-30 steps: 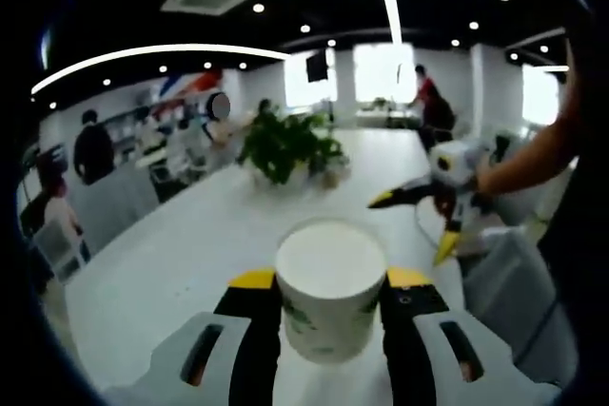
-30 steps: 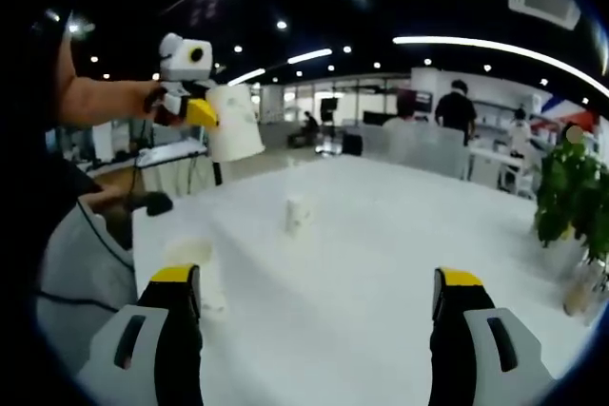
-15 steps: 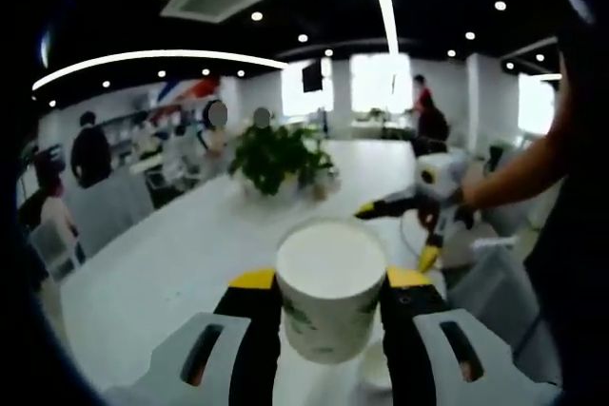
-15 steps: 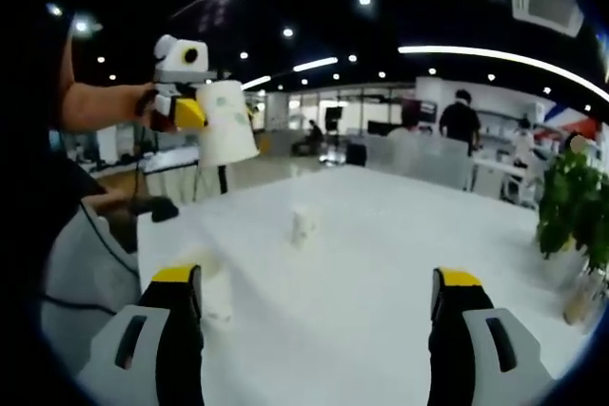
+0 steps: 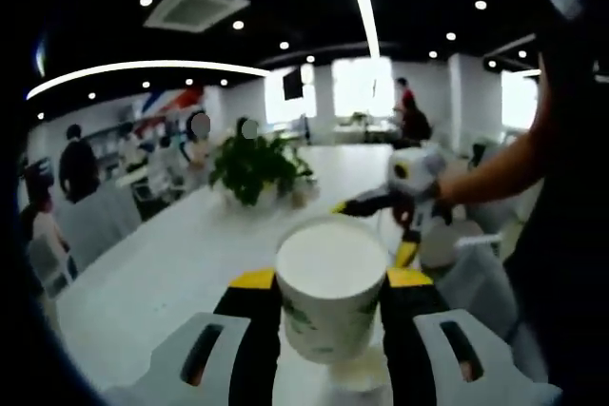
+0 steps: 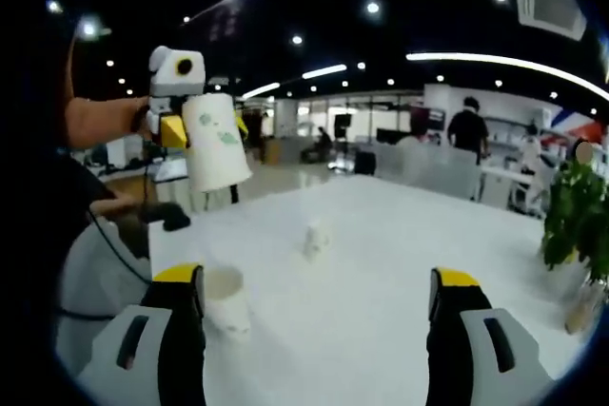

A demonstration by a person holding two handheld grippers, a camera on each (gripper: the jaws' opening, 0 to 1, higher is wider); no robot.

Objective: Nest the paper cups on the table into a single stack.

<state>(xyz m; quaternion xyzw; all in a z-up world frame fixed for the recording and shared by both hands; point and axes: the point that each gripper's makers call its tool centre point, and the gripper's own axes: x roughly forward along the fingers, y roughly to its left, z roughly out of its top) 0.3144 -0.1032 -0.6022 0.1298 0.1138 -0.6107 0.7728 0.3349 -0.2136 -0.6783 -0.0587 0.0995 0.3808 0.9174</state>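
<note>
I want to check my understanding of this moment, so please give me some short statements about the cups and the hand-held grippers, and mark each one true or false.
1. The left hand-held gripper is shut on a paper cup. True.
2. The right hand-held gripper also grips a cup. False: its jaws stand wide apart with nothing between them.
3. A near cup stands upright on the white table, close to the right gripper's left jaw. True.
4. The small far cup is already nested in the near cup. False: it stands apart, farther along the table.
5. A green plant stands on the table. True.
</note>
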